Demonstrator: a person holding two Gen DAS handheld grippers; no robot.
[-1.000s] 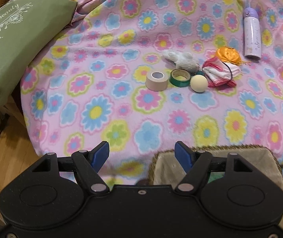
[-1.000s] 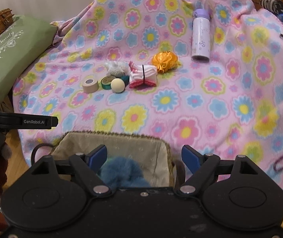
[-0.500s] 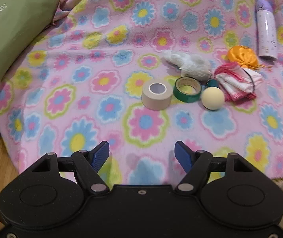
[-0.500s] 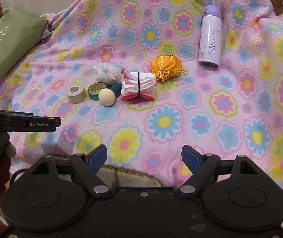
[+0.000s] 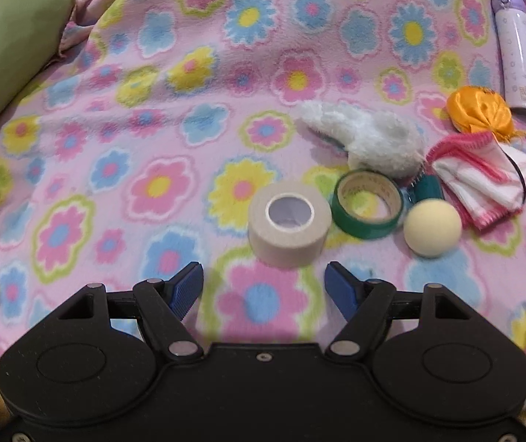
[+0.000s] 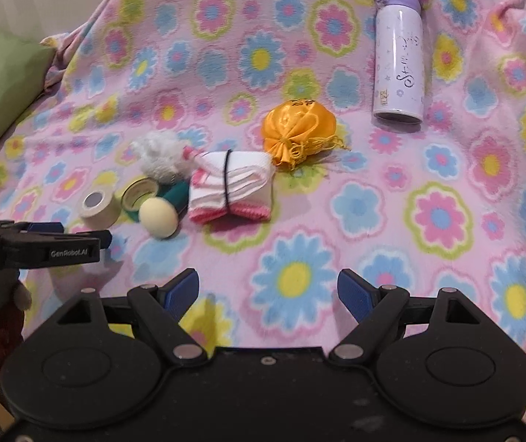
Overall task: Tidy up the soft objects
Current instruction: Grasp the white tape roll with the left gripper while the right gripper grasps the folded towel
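Just ahead of the left claw (image 5: 264, 281), whose empty jaws have just been opening, sits the beige tape roll (image 5: 288, 223); the white fluffy toy (image 5: 369, 140) lies beyond it, rightward. Steer past the tape. The right claw (image 6: 268, 291) hangs open, empty, short of the banded cloth bundle (image 6: 231, 189).

A pink blanket (image 5: 196, 118) is showing blue and yellow flowers; an orange satin pouch (image 6: 297, 129) is gleaming beside a pink-edged white cloth (image 6: 233, 191).

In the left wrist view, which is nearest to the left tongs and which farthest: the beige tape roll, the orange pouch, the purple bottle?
1. Beige tape roll: just ahead of the left tongs.
2. Orange pouch: far right.
3. Purple bottle: top right, behind the pouch.
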